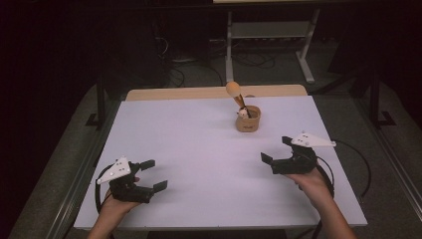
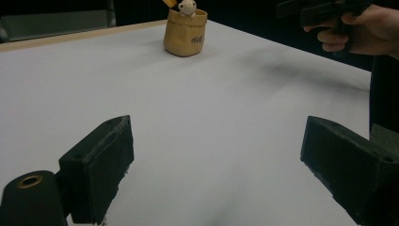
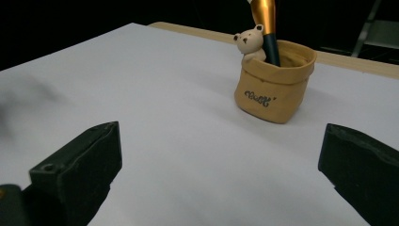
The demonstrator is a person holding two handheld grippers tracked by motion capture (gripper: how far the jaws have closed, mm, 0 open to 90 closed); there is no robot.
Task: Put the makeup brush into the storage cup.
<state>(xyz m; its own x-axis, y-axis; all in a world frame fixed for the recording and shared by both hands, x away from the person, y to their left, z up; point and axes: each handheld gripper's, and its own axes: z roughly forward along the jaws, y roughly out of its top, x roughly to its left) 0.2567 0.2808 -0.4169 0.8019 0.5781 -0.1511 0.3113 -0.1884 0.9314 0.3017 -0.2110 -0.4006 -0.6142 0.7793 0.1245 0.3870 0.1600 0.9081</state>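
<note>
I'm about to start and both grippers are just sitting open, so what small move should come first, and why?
Probably ease the right gripper forward toward the tan sack-shaped pot: it is the nearer one, its jaws are wide open, and bare white table lies between them.

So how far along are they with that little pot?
Nothing looks done yet. The pot stands on the table with a brush and a small bear in it. Both grippers, left and right, are open, holding nothing and apart from the pot. Reaching and grasping are still ahead.
</note>
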